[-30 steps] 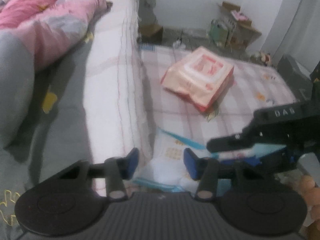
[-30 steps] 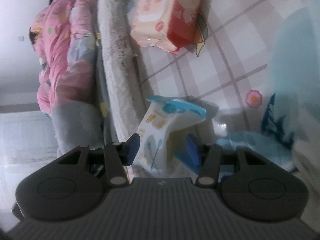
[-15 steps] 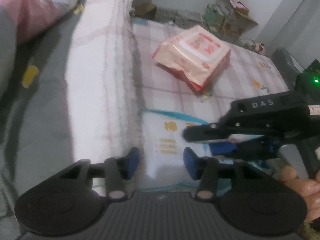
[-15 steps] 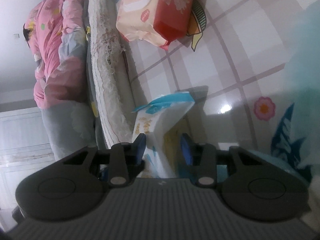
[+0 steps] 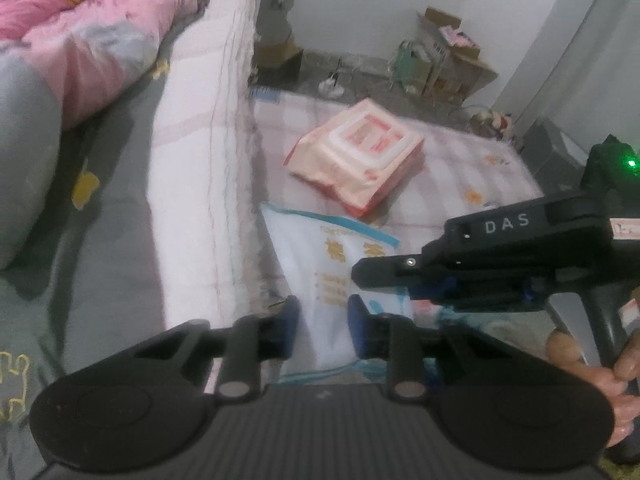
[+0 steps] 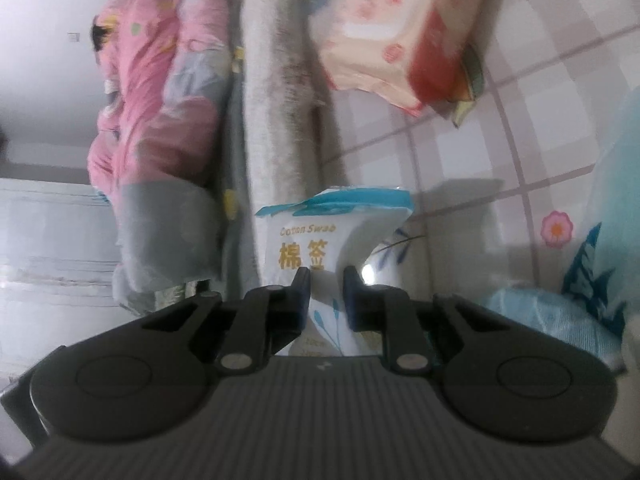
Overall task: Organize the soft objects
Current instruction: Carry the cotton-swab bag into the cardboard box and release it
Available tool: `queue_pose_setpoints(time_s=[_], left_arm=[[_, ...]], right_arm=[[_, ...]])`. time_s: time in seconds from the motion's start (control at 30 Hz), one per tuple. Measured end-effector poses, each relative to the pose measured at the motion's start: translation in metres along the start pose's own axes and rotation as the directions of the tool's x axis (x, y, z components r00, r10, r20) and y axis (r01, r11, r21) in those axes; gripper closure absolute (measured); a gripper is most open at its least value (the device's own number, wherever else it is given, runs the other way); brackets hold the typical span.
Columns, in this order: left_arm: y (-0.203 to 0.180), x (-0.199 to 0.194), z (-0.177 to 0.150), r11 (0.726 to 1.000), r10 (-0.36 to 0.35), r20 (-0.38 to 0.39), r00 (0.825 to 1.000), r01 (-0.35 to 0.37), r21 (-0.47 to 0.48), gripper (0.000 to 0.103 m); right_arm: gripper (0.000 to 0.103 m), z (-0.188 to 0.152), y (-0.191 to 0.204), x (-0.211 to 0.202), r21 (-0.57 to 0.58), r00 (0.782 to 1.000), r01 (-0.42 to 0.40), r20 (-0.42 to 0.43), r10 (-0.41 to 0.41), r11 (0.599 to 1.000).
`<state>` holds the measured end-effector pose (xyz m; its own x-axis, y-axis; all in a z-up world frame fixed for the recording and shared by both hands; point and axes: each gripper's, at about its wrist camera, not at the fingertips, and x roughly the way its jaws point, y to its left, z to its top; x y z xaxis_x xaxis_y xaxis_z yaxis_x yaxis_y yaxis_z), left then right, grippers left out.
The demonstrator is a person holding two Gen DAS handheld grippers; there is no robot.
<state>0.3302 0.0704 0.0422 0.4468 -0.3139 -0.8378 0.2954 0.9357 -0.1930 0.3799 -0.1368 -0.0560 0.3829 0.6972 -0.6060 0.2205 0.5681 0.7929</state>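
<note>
A white cotton swab bag [image 5: 328, 256] with a blue top edge and yellow print is held up off the checked floor mat [image 5: 460, 168]. My left gripper [image 5: 320, 320] has the bag's lower end between its blue pads, and its jaws are closing on it. From the right comes my right gripper [image 5: 384, 280], pinching the same bag. In the right wrist view the bag [image 6: 304, 236] is squeezed between the right gripper's [image 6: 326, 284] closing jaws. A pink wet-wipes pack [image 5: 356, 160] lies on the mat beyond it.
A bed's mattress edge [image 5: 200, 160] runs along the left, with a pink quilt [image 5: 80, 40] on top. Cardboard boxes and clutter [image 5: 440, 60] stand by the far wall. A light blue soft pack [image 6: 552, 320] lies at the right. A hand [image 5: 600, 364] grips the right tool's handle.
Both grippers dipped to the cotton swab bag, narrowed their jaws onto it, and have risen with it. The bag now stands higher in both views.
</note>
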Motion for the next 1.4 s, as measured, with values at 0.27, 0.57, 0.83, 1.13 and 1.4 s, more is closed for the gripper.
queue_pose_setpoints(time_s=[0.27, 0.57, 0.83, 1.13, 1.4], left_arm=[[-0.065, -0.068, -0.01, 0.997, -0.06, 0.1, 0.993, 0.054, 0.057, 0.077], [-0.191, -0.085, -0.029, 0.959, -0.214, 0.099, 0.972, 0.19, 0.211, 0.077], [-0.312, -0.035, -0.03, 0.895, -0.339, -0.002, 0.941, 0.323, 0.309, 0.077], [-0.392, 0.064, -0.015, 0.883, -0.319, -0.151, 0.936, 0.351, 0.312, 0.076], [-0.416, 0.14, 0.002, 0.912, -0.221, -0.214, 0.952, 0.279, 0.3, 0.076]], right_arm=[[0.087, -0.028, 0.02, -0.095, -0.097, 0.993, -0.076, 0.087, 0.084, 0.992], [0.087, -0.063, -0.032, -0.24, -0.114, 0.966, -0.066, 0.243, 0.092, 0.991], [0.085, -0.069, -0.115, -0.359, -0.015, 0.915, 0.014, 0.403, -0.007, 1.0], [0.084, -0.022, -0.214, -0.395, 0.104, 0.904, 0.079, 0.411, -0.115, 0.991], [0.084, 0.048, -0.27, -0.368, 0.114, 0.921, 0.155, 0.342, -0.185, 0.981]])
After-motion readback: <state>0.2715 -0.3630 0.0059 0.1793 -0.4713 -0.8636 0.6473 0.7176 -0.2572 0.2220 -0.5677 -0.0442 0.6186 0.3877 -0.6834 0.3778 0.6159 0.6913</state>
